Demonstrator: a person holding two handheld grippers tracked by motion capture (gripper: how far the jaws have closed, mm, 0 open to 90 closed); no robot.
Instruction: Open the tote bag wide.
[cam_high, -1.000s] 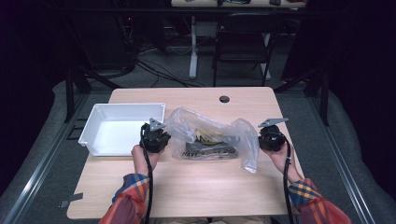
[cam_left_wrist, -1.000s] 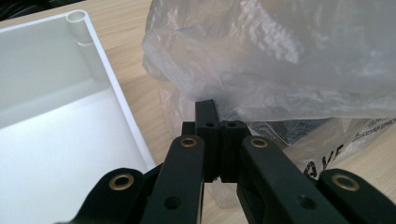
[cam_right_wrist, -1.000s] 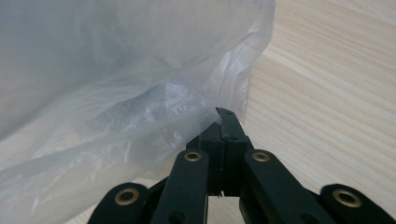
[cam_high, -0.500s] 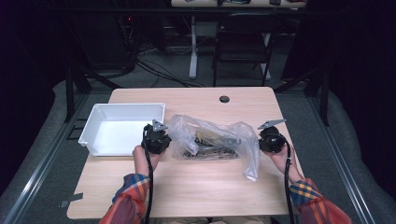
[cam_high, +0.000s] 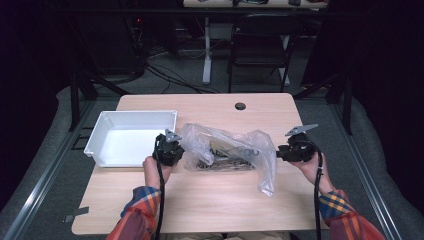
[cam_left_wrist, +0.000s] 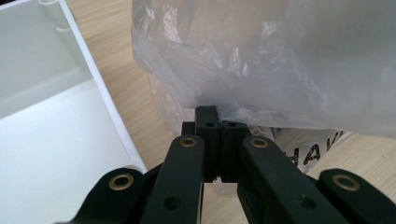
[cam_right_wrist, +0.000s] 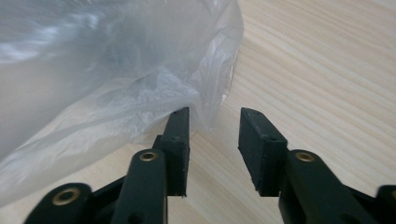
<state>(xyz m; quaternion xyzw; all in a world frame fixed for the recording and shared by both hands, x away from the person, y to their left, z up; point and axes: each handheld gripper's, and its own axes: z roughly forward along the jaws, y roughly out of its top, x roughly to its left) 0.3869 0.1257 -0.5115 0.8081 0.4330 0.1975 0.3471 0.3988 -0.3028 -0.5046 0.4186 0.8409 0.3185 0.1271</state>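
A clear plastic bag (cam_high: 225, 147) with dark items inside lies across the middle of the wooden table (cam_high: 210, 200). My left gripper (cam_high: 175, 149) is at its left end, shut on a pinch of the film. In the left gripper view the two pads meet on the bag (cam_left_wrist: 280, 60) at my left gripper (cam_left_wrist: 215, 112). My right gripper (cam_high: 281, 150) is at the bag's right end, and its jaws have just been opening. In the right gripper view my right gripper (cam_right_wrist: 217, 121) stands apart, with a loose fold of bag (cam_right_wrist: 93, 70) hanging beside its left finger, unpressed.
A white empty tray (cam_high: 135, 114) sits at the table's left, just beyond my left gripper; its wall (cam_left_wrist: 107, 102) runs close by. A small black grommet (cam_high: 240, 106) marks the far middle of the table. A folding chair (cam_high: 260, 45) stands behind the table.
The right jaws have opened and let go of the bag's right end, which has slumped onto the table. The right hand drew slightly away. The left gripper kept its hold.
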